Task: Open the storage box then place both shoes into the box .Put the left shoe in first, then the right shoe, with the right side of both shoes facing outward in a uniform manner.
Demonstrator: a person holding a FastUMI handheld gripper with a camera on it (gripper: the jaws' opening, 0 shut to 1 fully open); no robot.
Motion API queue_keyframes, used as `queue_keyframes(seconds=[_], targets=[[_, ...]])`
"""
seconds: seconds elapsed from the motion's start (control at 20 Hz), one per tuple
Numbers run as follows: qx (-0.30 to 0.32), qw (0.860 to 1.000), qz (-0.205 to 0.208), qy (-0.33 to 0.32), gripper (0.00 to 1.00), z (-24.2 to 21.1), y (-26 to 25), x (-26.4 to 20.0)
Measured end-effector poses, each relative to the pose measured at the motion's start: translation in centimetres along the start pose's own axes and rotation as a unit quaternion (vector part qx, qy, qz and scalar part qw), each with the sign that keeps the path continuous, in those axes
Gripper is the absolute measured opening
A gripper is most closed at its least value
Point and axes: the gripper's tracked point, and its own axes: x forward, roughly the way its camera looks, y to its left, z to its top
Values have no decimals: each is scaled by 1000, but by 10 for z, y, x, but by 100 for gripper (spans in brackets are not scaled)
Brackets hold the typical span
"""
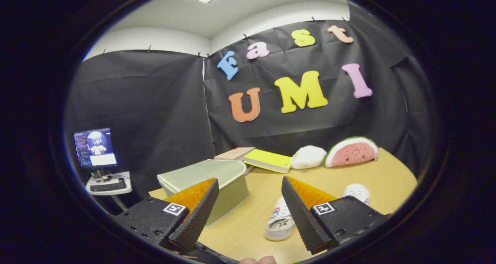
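Matt pale plastic storage box (209, 178), white canvas shoes (279, 221), smooth wood-look table (259, 202), ridged matt gripper pads (195, 219).

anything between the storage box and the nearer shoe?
Nothing: in the gripper view, bare table separates the closed storage box from the nearer shoe. The open gripper holds nothing; its fingers frame that gap.

Tool (250, 211) fingers spread, empty; closed storage box (207, 182) ahead-left, white shoes (279, 221) ahead-right on table (387, 175).
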Motion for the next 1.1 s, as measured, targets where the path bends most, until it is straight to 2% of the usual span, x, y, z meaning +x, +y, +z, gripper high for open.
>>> queue_keyframes(seconds=[0.25, 0.5, 0.8, 1.1], targets=[[95, 991, 82, 45, 100, -29, 43, 58], [148, 976, 132, 94, 100, -50, 67, 98], [215, 946, 195, 145, 99, -66, 80, 109], [295, 902, 268, 167, 93, -56, 100, 103]])
